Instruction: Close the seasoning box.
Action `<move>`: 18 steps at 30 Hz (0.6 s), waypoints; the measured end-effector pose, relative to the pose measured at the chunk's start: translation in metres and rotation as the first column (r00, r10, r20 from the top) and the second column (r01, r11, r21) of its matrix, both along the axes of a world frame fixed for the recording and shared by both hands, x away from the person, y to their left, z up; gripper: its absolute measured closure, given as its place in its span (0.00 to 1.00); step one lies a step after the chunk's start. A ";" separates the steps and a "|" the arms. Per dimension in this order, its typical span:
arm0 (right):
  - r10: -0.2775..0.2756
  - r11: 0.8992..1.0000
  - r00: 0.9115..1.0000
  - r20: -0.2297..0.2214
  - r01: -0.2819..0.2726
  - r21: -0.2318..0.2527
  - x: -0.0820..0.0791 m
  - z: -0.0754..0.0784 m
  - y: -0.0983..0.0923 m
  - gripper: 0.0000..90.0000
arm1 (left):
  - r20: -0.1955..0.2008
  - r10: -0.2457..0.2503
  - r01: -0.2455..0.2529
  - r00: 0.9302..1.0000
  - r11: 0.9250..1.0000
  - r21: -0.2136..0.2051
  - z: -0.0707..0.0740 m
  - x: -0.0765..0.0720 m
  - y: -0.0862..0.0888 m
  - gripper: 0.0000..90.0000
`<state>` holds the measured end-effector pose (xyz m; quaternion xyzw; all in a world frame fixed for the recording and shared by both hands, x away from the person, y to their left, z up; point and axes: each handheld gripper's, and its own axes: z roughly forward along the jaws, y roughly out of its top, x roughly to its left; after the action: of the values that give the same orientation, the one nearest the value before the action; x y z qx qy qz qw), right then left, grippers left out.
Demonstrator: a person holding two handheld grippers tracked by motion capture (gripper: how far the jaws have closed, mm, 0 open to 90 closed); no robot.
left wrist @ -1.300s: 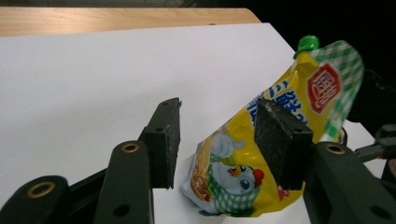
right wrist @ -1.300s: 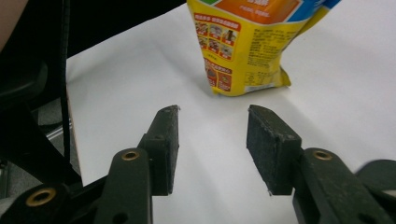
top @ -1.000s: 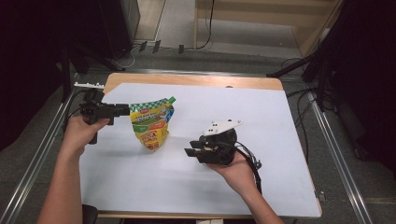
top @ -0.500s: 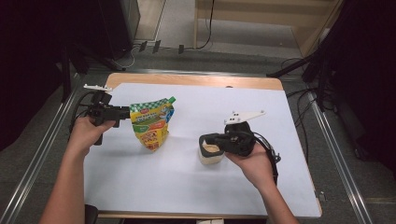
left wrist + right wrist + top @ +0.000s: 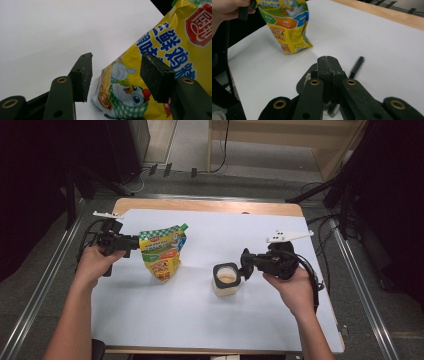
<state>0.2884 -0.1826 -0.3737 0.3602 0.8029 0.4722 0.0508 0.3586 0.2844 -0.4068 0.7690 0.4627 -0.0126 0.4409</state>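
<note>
A yellow seasoning pouch (image 5: 162, 254) stands upright at the left of the white-covered bench (image 5: 165, 320), its top edge at the left gripper (image 5: 131, 242), whose fingers (image 5: 81, 75) stand apart around the pouch without pressing it. Well to the right, the right gripper (image 5: 243, 264), fingers (image 5: 329, 67) pressed together, sits at the rim of a small open jar (image 5: 226, 280) of tan paste.

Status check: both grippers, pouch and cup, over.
Left gripper open around the standing pouch. Right gripper shut, at the open cup's rim. Nothing in the way.
</note>
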 end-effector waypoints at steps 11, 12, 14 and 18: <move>-0.101 0.995 0.995 -0.009 0.101 0.001 0.009 -0.004 -0.032 1.00 | -0.008 0.015 -0.015 1.000 1.000 -0.012 -0.001 0.001 0.005 0.48; -0.103 0.995 0.995 -0.012 0.103 -0.002 0.010 -0.006 -0.033 1.00 | -0.008 0.014 -0.014 1.000 1.000 -0.007 -0.001 0.001 0.005 0.48; -0.108 0.994 0.994 -0.023 0.108 -0.016 0.013 -0.013 -0.032 1.00 | -0.011 0.012 -0.012 1.000 1.000 -0.004 -0.002 0.001 0.003 0.48; -0.108 0.994 0.993 -0.049 0.106 -0.028 0.017 -0.024 -0.029 1.00 | -0.012 0.004 -0.004 1.000 1.000 0.001 -0.003 0.002 0.001 0.48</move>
<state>0.3055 -0.2111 -0.3972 0.4140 0.7893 0.4494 0.0601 0.3603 0.2849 -0.4098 0.7681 0.4669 -0.0160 0.4378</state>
